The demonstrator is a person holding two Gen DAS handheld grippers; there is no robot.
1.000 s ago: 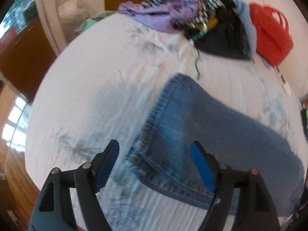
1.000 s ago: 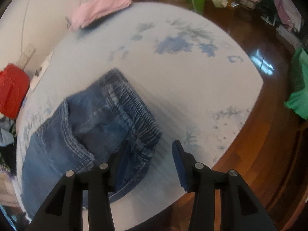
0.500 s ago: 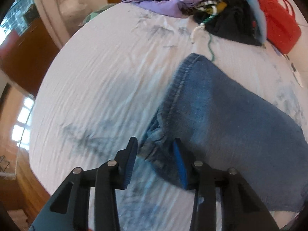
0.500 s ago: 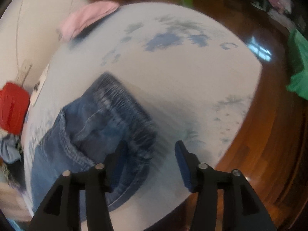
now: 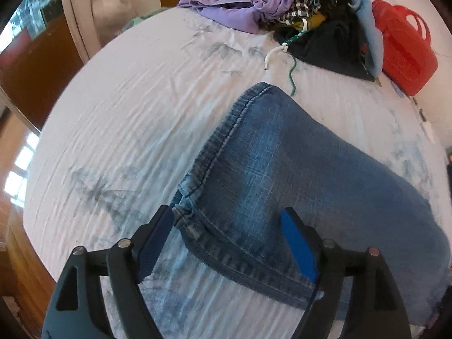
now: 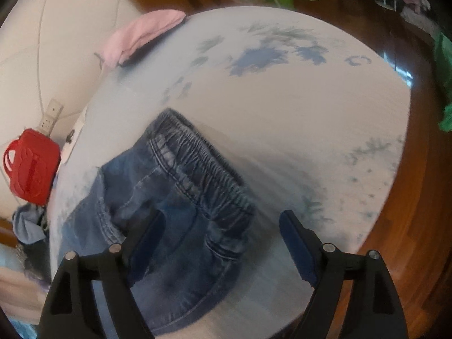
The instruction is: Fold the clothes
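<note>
A pair of blue jeans (image 5: pixel 282 175) lies folded lengthwise on the white bed (image 5: pixel 127 118). In the left wrist view my left gripper (image 5: pixel 226 234) is open, with its jaws on either side of the leg hem corner. In the right wrist view the jeans' elastic waistband (image 6: pixel 203 166) lies near the bed's edge. My right gripper (image 6: pixel 220 240) is open and hovers over the waistband corner, holding nothing.
A pile of unfolded clothes (image 5: pixel 282 8) and a red plastic bag (image 5: pixel 404 45) sit at the far side of the bed. A white hanger hook (image 5: pixel 275 53) lies beside the pile. A pink garment (image 6: pixel 144 34) lies near the headboard. Wooden floor (image 6: pixel 418 197) surrounds the bed.
My left gripper, nearly shut on the hem half a second ago, has opened wide. My right gripper stays open and has shifted slightly over the waistband.
</note>
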